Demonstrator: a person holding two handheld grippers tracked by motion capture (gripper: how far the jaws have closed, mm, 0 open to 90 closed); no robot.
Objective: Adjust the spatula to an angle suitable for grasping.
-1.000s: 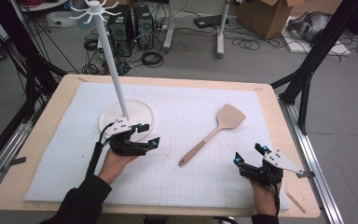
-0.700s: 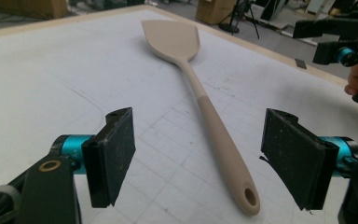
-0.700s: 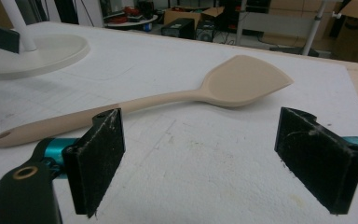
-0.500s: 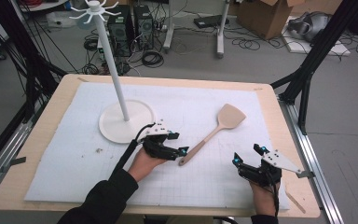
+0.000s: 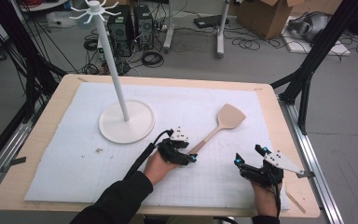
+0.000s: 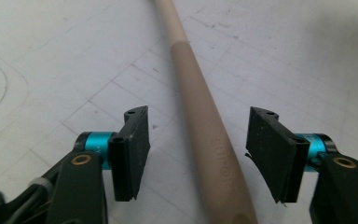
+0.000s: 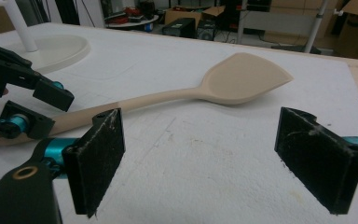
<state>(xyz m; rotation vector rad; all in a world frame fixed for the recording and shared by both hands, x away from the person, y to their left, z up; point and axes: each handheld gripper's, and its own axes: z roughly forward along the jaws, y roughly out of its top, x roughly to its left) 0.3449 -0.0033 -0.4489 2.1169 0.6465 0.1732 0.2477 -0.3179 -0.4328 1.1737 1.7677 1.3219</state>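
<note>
Spatula (image 5: 216,127), one only, lies flat on the white mat (image 5: 74,140); its handle runs between the pads of the left gripper (image 6: 196,154), whose jaws have just been closing without touching it. Right gripper (image 7: 214,163) rests apart, spread wide, grasping nothing.

A beige spatula (image 5: 214,131) lies flat on the white gridded mat that covers the wooden table, right of the table's middle and somewhat nearer the near edge than the far one. It sits on a slant: the broad, shovel-shaped blade points toward the far right corner, and the long, rounded handle (image 6: 205,121) runs back toward the near left. The handle's outer half is a slightly darker tan than the neck, carries faint raised lettering, and ends in a rounded tip with a small hole, while the blade (image 7: 242,77) rests on the mat, shallowly dished.
</note>
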